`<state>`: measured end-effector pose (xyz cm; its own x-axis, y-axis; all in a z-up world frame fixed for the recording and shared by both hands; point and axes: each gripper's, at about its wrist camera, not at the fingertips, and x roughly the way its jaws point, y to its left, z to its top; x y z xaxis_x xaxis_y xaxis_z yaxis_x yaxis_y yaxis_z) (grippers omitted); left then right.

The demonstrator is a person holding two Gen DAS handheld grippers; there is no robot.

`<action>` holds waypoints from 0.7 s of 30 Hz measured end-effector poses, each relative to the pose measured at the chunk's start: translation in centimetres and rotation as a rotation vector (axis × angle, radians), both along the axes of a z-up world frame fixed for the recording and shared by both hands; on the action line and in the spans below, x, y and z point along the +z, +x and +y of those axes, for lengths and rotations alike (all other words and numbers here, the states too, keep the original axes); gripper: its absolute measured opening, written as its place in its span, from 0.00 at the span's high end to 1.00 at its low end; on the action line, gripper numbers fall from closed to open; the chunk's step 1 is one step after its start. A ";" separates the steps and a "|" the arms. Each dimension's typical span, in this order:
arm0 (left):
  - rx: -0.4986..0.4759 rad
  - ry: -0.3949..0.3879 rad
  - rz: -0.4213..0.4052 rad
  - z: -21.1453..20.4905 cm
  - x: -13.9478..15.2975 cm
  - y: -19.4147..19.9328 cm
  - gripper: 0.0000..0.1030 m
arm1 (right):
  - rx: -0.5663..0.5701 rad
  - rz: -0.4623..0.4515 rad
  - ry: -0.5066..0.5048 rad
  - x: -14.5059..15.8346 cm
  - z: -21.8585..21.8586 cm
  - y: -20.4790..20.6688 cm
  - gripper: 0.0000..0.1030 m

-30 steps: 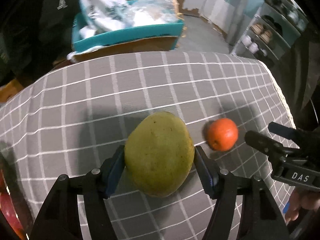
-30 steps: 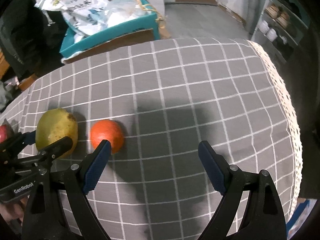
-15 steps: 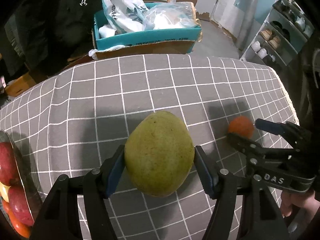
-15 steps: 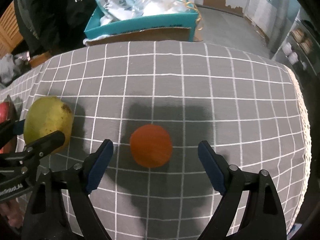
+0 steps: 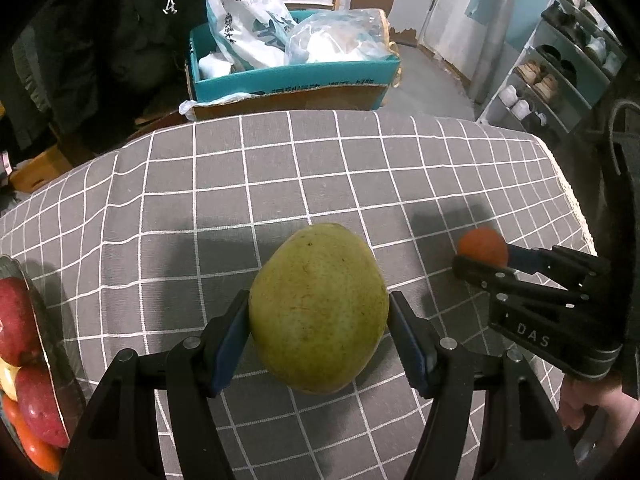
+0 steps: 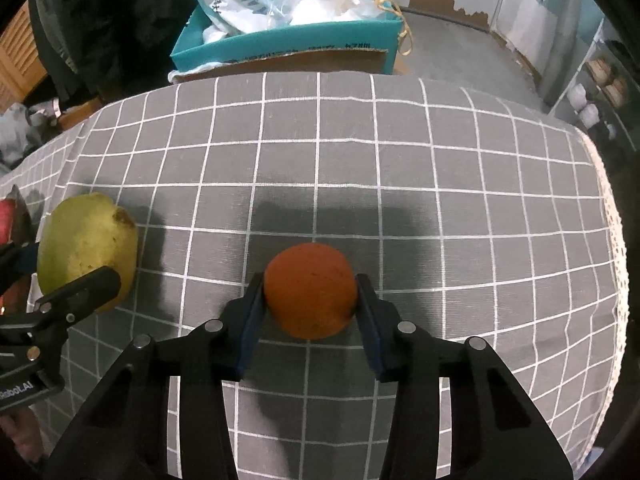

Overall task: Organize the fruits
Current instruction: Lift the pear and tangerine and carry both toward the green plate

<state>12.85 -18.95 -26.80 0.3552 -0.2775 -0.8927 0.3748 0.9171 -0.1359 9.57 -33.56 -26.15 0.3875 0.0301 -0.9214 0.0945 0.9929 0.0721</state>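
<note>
My left gripper (image 5: 319, 316) is shut on a large green mango (image 5: 318, 308) and holds it over the grey checked tablecloth (image 5: 280, 184). The mango also shows in the right wrist view (image 6: 86, 250) at the left. My right gripper (image 6: 310, 300) is shut on a small orange (image 6: 310, 290). In the left wrist view the orange (image 5: 482, 246) sits between the right gripper's fingers (image 5: 480, 270) at the right. A bowl (image 5: 44, 328) with red apples (image 5: 12, 320) stands at the left edge.
A teal cardboard box (image 5: 292, 80) with plastic bags stands behind the table's far edge. A shoe rack (image 5: 560, 76) is at the far right. The tablecloth's lace edge (image 6: 612, 240) marks the table's right side.
My right gripper has moved left over the orange and shut on it. My left gripper has kept hold of the mango and shifted left, bringing the apple bowl into view.
</note>
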 end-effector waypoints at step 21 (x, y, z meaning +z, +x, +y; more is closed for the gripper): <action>0.021 -0.023 -0.115 2.8 6.4 -2.9 0.33 | -0.008 -0.174 -0.034 9.2 1.6 -2.5 0.59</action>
<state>9.96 -16.19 -20.41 0.4607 -0.2887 -0.8393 0.3700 0.9220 -0.1140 7.05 -32.00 -16.99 0.5416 -0.0036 -0.8406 0.0916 0.9943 0.0548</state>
